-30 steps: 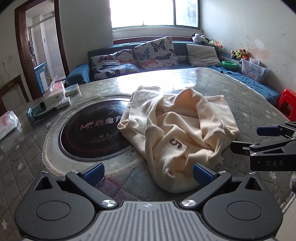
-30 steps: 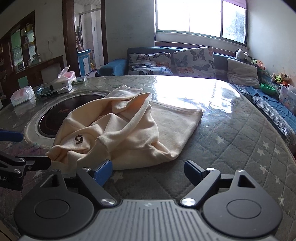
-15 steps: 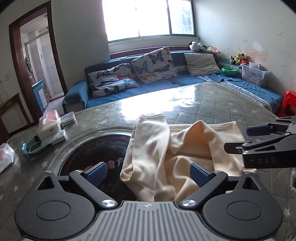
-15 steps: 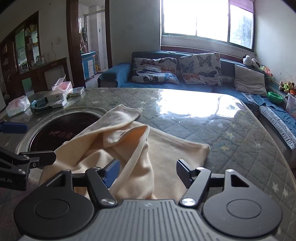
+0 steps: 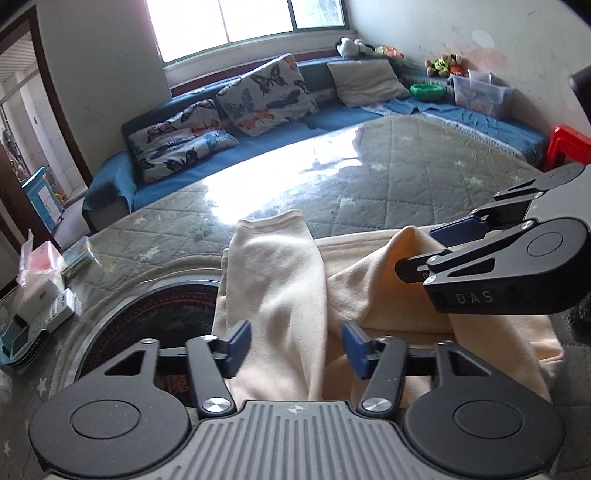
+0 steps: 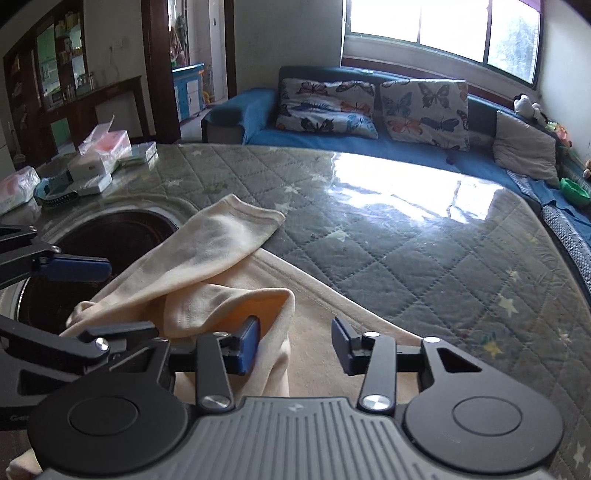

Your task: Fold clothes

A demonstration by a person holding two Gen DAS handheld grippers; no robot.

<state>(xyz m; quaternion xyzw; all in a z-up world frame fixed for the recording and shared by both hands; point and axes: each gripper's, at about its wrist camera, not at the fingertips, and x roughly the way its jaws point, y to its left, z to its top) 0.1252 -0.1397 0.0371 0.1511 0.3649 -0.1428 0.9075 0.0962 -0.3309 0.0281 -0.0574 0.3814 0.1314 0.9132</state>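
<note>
Nearest the left wrist camera, the left gripper stands with its jaws spread wide, a sleeve of the cream sweatshirt running up between the blue pads without either pad pressing it. In the right wrist view the right gripper is likewise wide apart; its left pad lies against a raised fold of the cream sweatshirt, while the other pad is clear of the cloth, so nothing is clamped. The garment lies crumpled on the bench, which is covered by a quilted grey cloth with stars under a glossy sheet, and its left edge hangs over the dark round inset plate set into the bench top. The sleeve's ribbed cuff points away from both cameras. Seen from the left wrist, the right gripper hovers just above the sweatshirt's right part. Farther left on the bench sit a tissue pack and small boxes. Beyond the bench runs a blue sofa with butterfly cushions under a bright window
</note>
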